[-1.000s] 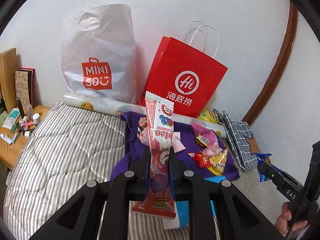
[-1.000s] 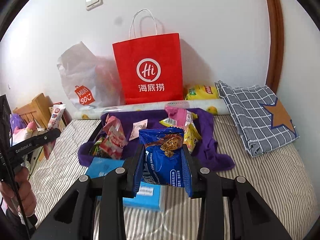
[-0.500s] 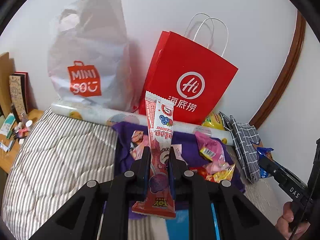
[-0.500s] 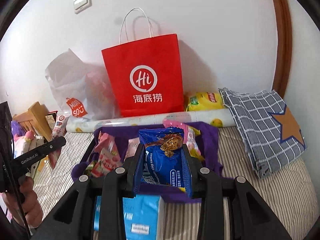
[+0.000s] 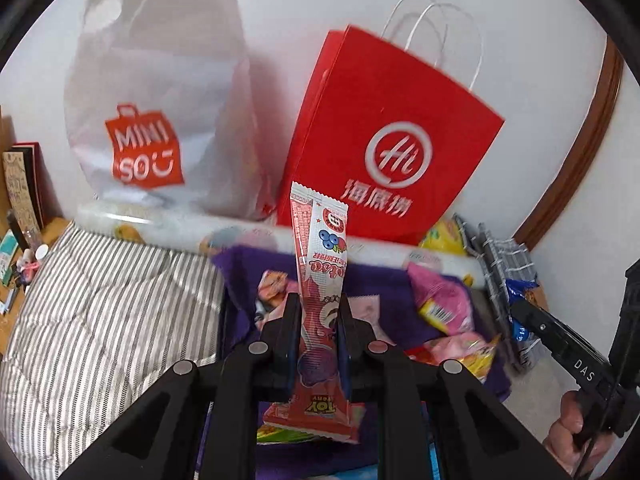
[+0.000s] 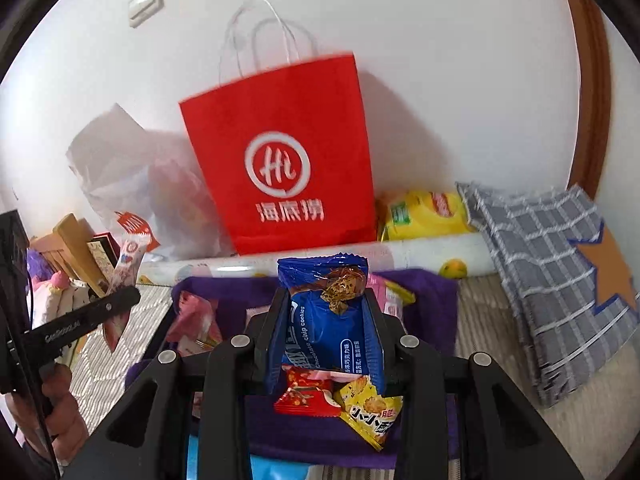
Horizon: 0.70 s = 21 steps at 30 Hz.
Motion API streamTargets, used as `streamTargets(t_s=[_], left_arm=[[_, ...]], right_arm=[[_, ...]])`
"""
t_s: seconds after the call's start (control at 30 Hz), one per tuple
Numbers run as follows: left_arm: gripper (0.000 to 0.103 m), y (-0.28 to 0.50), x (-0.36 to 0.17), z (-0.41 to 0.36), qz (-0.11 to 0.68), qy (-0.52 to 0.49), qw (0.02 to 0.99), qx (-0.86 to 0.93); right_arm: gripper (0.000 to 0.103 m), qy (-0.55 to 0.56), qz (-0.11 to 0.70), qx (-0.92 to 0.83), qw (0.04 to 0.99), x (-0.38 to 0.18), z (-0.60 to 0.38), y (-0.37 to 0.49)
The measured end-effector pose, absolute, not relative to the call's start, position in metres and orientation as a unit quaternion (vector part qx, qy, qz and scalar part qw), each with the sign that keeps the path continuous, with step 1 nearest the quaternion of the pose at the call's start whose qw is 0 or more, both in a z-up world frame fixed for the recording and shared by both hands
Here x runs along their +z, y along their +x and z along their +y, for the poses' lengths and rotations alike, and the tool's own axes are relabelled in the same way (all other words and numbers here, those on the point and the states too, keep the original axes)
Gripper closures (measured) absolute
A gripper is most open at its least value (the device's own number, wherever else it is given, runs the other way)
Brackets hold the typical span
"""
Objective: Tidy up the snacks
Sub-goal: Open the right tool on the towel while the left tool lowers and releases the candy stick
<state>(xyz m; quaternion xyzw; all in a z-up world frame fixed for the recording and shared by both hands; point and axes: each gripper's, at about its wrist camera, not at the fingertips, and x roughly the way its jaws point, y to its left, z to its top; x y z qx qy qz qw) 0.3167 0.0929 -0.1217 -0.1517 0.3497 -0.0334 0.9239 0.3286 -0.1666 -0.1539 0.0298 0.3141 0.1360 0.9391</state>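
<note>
While both cameras smear the far wall a little, I can read my left gripper (image 5: 318, 312) clamped on a long, narrow red-and-white snack stick wrapper (image 5: 320, 264). Its long axis runs upright between the fingers, crimped top pointing toward the red paper carrier bag with white string handles (image 5: 384, 136), the lower end sticking out below the jaws and covering whatever lies under it. My right gripper (image 6: 326, 308) is closed on a blue foil packet of chocolate chip cookies (image 6: 326, 320), held upright too, serrated top edge up; the fingers hide both its side edges.

Both snacks hang above a purple cloth-lined tray (image 6: 424, 292) on the grey-striped quilted bed (image 5: 108, 300). Loose snacks lie in the tray: a small red packet (image 6: 304, 394) and a yellow packet (image 6: 372, 408) just below the cookies, partly cut off by the gripper frame, and pink packets (image 5: 444, 300) too blurred to read. A white plastic shopping bag with an orange logo (image 5: 160, 92) leans on the wall beside the red bag. At the right stands a grey checked folded cloth (image 6: 548, 272), and a yellow bag (image 6: 424, 216) is half hidden behind a printed white roll (image 6: 440, 256).
</note>
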Motion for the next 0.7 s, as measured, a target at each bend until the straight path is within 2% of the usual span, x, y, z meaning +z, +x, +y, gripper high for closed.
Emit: streamTargets(t_s=[0.23,0.7], left_arm=[[0.087,0.317,-0.133,0.105,0.351,-0.193,0.915,-0.05],[0.087,0.321,-0.141,0.091,0.361,-0.185,0.911,-0.074]], right_arm=[[0.068,0.034,0.315,0.137,0.938,-0.169,-0.174,0.33],[0.068,0.004,0.351,0.156,0.923,-0.192,-0.156,0.338]])
